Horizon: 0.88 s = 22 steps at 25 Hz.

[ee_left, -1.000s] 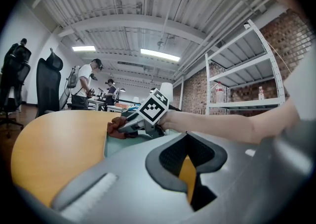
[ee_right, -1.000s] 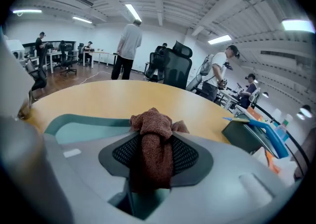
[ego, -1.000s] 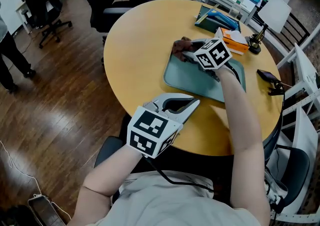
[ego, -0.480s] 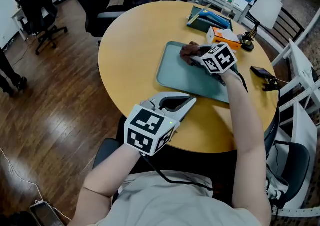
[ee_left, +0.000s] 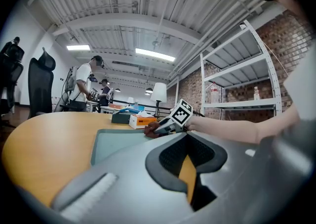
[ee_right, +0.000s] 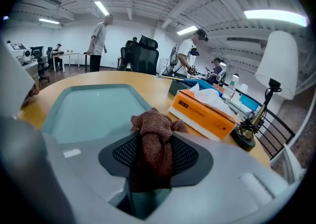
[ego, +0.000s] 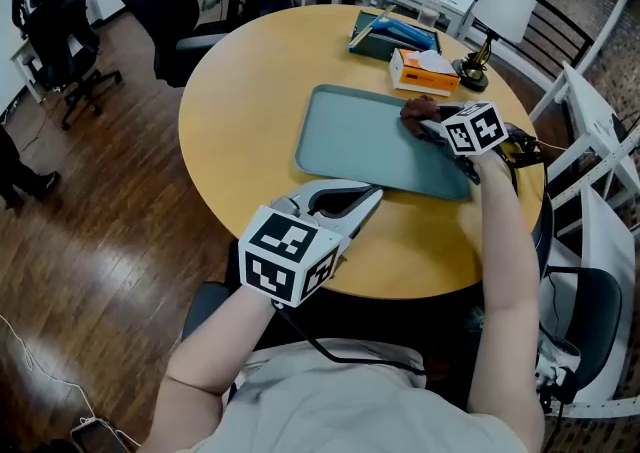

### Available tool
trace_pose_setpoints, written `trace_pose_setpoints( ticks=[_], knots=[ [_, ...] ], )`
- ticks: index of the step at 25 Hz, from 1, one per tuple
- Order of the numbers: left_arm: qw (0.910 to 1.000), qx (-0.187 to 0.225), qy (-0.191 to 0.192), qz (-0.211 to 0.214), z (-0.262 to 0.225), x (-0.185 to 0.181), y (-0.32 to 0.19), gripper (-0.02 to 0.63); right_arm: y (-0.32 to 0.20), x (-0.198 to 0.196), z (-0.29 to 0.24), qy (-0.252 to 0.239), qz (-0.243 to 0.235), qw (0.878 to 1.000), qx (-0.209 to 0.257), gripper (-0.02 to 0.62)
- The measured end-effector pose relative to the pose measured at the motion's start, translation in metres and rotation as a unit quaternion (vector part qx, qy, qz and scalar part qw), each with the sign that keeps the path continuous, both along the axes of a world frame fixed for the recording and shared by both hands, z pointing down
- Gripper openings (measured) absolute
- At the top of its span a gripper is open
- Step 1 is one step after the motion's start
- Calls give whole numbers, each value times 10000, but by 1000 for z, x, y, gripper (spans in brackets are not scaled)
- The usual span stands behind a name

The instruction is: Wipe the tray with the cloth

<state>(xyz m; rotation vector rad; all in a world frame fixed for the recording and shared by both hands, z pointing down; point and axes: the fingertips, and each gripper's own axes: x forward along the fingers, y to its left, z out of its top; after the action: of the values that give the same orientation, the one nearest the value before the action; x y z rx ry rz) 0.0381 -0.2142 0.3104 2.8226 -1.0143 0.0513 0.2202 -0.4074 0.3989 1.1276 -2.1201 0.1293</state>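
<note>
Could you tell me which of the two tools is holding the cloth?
The right tool, at the tray's right end, with jaws shut on the brown cloth; the left tool is shut on nothing, off the tray.

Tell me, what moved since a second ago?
The right gripper, jaws clamped on the brown cloth, dragged it across the tray, from its far-left corner to its far-right corner. The tray stayed put, and the left gripper kept waiting, shut and empty, at the near edge of the table.
</note>
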Motion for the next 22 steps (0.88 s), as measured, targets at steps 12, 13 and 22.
trace_pose_setpoints(
  ticks=[12,13,22],
  knots=[
    [10000,22,-67,24,-3,6,0,2,10,43,-1,990,364,9942,-216,167],
    [10000,15,-65,21,-2,6,0,2,10,47,-1,1027,404,9936,-229,167],
    [10000,-47,-37,19,2,4,-2,2,39,53,1,903,264,9952,-274,167]
  ],
)
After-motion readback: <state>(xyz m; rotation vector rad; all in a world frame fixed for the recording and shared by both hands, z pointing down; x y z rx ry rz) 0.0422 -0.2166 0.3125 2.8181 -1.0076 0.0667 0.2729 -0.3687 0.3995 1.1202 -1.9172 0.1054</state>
